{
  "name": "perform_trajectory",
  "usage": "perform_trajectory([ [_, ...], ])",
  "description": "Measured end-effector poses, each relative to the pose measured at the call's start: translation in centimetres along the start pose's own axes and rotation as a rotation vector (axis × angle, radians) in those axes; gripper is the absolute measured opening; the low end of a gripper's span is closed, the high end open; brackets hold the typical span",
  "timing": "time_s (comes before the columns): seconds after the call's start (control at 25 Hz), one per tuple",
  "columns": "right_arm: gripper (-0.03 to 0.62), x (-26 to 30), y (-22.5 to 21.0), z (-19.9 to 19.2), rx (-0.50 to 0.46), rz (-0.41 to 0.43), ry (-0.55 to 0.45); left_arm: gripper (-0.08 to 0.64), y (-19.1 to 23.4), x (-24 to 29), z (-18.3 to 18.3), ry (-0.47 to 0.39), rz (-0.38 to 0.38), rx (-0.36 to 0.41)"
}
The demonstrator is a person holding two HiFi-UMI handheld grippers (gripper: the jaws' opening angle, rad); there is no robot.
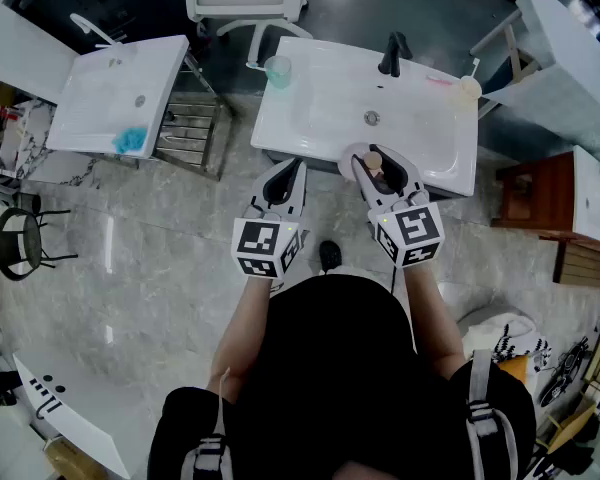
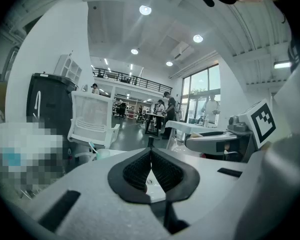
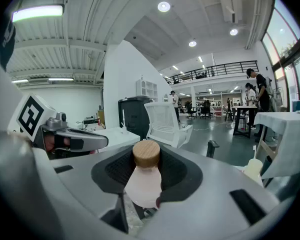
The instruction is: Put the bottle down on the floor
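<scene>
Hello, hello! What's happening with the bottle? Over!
Left gripper shut, empty. Right gripper shut on bottle, wooden cap up. Bottle not on floor yet. White sink close ahead.

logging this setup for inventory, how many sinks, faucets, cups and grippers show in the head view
sinks: 2, left sink and right sink
faucets: 2, white faucet and black faucet
cups: 1, teal cup
grippers: 2, left gripper shut, right gripper shut on the bottle
total: 7
</scene>
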State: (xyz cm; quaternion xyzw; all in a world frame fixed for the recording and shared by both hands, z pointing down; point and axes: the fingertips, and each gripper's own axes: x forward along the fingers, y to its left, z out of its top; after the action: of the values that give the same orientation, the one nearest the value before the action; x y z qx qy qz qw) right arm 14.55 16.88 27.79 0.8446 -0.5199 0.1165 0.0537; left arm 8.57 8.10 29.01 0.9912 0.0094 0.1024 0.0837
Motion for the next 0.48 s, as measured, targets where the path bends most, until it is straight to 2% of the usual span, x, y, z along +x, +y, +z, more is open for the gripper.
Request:
perform_trajectory([
  [0.48,0.140,-3.1,-1.1,0.5,0.016,0.003,-0.029,0.018,-3.4,1.2,-0.1,0.015,-0.021,0.005],
])
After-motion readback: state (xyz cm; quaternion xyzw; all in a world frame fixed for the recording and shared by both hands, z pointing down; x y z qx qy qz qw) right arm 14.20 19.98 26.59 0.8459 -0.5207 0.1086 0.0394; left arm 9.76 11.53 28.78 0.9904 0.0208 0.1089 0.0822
